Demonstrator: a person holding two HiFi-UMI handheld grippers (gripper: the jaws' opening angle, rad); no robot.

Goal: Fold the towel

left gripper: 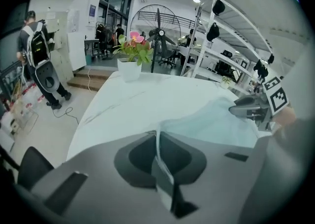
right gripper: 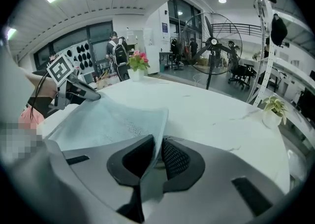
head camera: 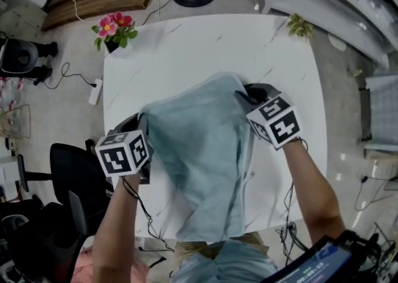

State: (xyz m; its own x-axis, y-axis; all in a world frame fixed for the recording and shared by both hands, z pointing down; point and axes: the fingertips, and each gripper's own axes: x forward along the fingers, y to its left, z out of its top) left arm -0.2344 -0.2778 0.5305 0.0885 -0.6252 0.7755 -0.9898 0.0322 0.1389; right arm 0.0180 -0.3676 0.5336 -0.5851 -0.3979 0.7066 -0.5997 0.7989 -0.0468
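Open workshop floor surrounded the white table (head camera: 186,45), where we held the pale blue towel (head camera: 199,151) raised over the middle, its lower part trailing across the near edge towards us. Our left gripper (head camera: 144,127) was clamped on one upper corner and our right gripper (head camera: 244,96) pinched the other, with cloth running between each pair of jaws. We judged the towel light, thin and limp, sagging between the grips, so corners and hems seemed the places to hold, kept taut against bunching.

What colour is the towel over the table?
The towel is plain pale blue-green, with no pattern; the head view shows it best.
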